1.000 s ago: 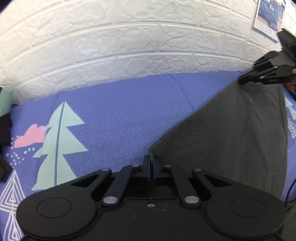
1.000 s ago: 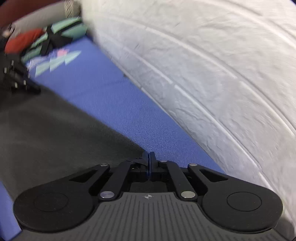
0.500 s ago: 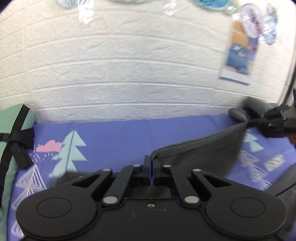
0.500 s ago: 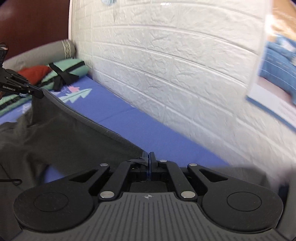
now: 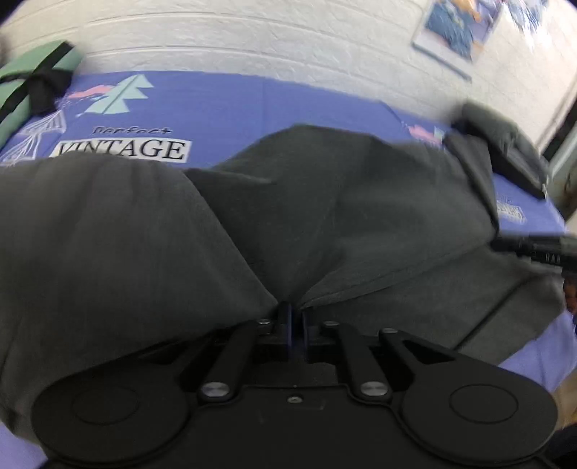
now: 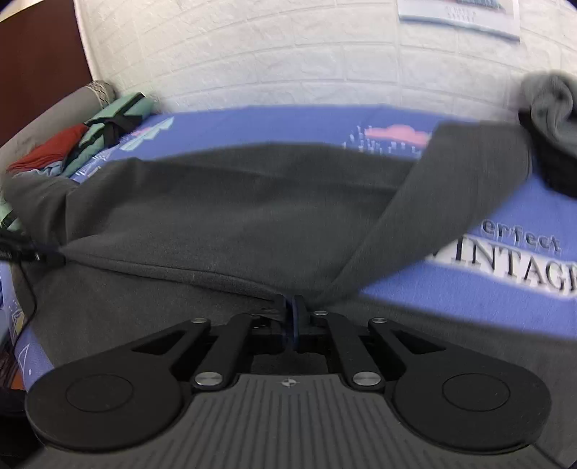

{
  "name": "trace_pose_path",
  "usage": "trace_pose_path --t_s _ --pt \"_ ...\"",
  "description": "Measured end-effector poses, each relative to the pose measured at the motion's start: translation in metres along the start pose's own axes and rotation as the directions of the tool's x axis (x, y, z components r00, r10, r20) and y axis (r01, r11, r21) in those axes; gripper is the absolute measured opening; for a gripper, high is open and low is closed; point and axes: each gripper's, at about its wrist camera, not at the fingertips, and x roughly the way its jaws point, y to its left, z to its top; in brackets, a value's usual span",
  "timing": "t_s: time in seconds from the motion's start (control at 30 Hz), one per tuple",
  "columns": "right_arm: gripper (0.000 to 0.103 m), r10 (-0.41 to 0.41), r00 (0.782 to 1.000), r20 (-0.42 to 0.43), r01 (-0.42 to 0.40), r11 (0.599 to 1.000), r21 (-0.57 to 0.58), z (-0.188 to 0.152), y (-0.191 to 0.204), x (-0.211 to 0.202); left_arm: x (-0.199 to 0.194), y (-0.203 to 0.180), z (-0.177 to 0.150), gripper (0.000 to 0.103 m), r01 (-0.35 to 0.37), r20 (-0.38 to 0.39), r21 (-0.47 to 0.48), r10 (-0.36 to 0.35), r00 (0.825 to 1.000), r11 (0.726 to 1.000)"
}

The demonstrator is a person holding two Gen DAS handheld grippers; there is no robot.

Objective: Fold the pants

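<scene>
Dark grey pants [image 5: 324, 216] lie on a blue printed bedsheet [image 5: 234, 101], folded over on themselves. My left gripper [image 5: 293, 317] is shut on a hem corner of the folded-over upper layer, low over the layer beneath. My right gripper [image 6: 291, 310] is shut on the other corner of the same hem. The pants also fill the middle of the right wrist view [image 6: 234, 216]. The right gripper shows at the right edge of the left wrist view [image 5: 533, 249]; the left gripper shows at the left edge of the right wrist view [image 6: 21, 252].
A white brick wall [image 5: 252, 32] runs behind the bed. A green pillow with a black strap [image 5: 25, 83] lies at the left. Another dark grey garment [image 6: 551, 119] lies at the right. A red cloth [image 6: 43, 151] lies by the headboard.
Both grippers have carried the pinched hem from the far side by the wall, up and over toward the near side. The pants are now folded over on themselves.
</scene>
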Motion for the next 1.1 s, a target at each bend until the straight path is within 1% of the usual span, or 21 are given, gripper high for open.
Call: trace_pose_path --t_s 0.03,0.07,0.1,0.13,0.17,0.2,0.23,0.3,0.33,0.4,0.47,0.6,0.73,0.83,0.9,0.93,0.97,1.0,1.03,1.07,1.1 --pt "0.032 -0.01 1.0 0.007 0.01 1.0 0.008 0.005 0.0 -0.005 -0.005 0.001 0.003 0.009 0.014 -0.005 -0.016 -0.014 1.0 1.0" --pt "0.035 -0.024 0.999 0.034 0.024 1.0 0.011 0.006 0.0 -0.016 -0.012 0.003 0.004 0.023 0.017 0.002 -0.031 -0.017 1.0 0.999" --pt "0.041 -0.041 0.997 0.064 0.04 0.999 0.008 0.007 0.001 -0.024 -0.021 0.004 0.005 0.052 0.01 0.024 -0.04 -0.009 1.0 0.999" --pt "0.052 -0.063 0.994 0.091 0.063 0.998 0.005 0.011 0.001 -0.03 -0.029 0.004 0.004 0.067 0.003 0.044 -0.046 -0.001 0.999 0.999" --pt "0.059 -0.091 0.989 0.114 0.091 0.996 0.007 0.015 0.002 -0.034 -0.036 0.005 0.003 0.073 -0.001 0.062 -0.053 0.005 0.998 0.999" --pt "0.07 -0.111 0.984 0.137 0.111 0.994 0.01 0.019 0.002 -0.037 -0.042 0.007 0.002 0.089 -0.009 0.078 -0.068 0.015 0.997 0.998" --pt "0.073 -0.122 0.98 0.16 0.122 0.992 0.013 0.018 0.002 -0.038 -0.048 0.008 0.0 0.103 -0.025 0.092 -0.095 0.034 0.995 0.995" --pt "0.074 -0.141 0.974 0.179 0.138 0.99 0.028 0.02 -0.002 -0.037 -0.056 0.013 -0.008 0.103 -0.048 0.119 -0.173 0.069 0.991 0.984" --pt "0.078 -0.16 0.97 0.181 0.156 0.987 0.038 0.021 -0.004 -0.034 -0.059 0.016 -0.013 0.103 -0.05 0.13 -0.223 0.081 0.988 0.974" --pt "0.08 -0.203 0.961 0.187 0.195 0.979 0.06 0.03 -0.006 -0.024 -0.061 0.025 -0.018 0.103 -0.032 0.143 -0.326 0.082 0.986 0.945" --pt "0.083 -0.249 0.947 0.201 0.236 0.968 0.088 0.039 -0.012 -0.015 -0.062 0.033 -0.021 0.103 -0.009 0.147 -0.395 0.073 0.986 0.919" --pt "0.084 -0.349 0.916 0.2 0.328 0.935 0.134 0.065 -0.025 0.016 -0.052 0.029 -0.02 0.103 -0.022 0.139 -0.402 0.085 0.987 0.915" --pt "0.086 -0.448 0.883 0.144 0.418 0.887 0.197 0.09 -0.043 0.051 -0.044 0.026 -0.018 0.103 -0.02 0.153 -0.396 0.088 0.984 0.918" --pt "0.096 -0.525 0.847 0.083 0.504 0.842 0.192 0.104 -0.051 0.083 -0.038 0.028 -0.019 0.103 -0.018 0.16 -0.413 0.092 0.983 0.911" --pt "0.098 -0.57 0.82 0.052 0.555 0.815 0.167 0.108 -0.053 0.103 -0.035 0.031 -0.02 0.103 -0.007 0.166 -0.435 0.088 0.982 0.901" --pt "0.096 -0.601 0.798 0.037 0.591 0.794 0.141 0.109 -0.053 0.111 -0.034 0.033 -0.019 0.103 -0.001 0.171 -0.446 0.087 0.981 0.895" --pt "0.093 -0.64 0.768 0.027 0.634 0.765 0.116 0.109 -0.053 0.119 -0.033 0.035 -0.019 0.103 0.006 0.177 -0.456 0.084 0.981 0.89" --pt "0.079 -0.667 0.745 0.034 0.66 0.743 0.109 0.108 -0.054 0.122 -0.033 0.036 -0.019 0.103 0.009 0.182 -0.462 0.085 0.98 0.887" --pt "0.018 -0.677 0.735 0.035 0.67 0.734 0.114 0.108 -0.055 0.121 -0.032 0.037 -0.018 0.103 0.002 0.185 -0.462 0.095 0.978 0.887" --pt "0.001 -0.671 0.741 0.029 0.662 0.736 0.14 0.109 -0.059 0.116 -0.032 0.038 -0.016 0.098 -0.022 0.183 -0.454 0.117 0.976 0.891" --pt "0.001 -0.652 0.756 0.055 0.633 0.75 0.193 0.109 -0.063 0.105 -0.032 0.039 -0.014 0.021 -0.045 0.176 -0.443 0.136 0.975 0.895"
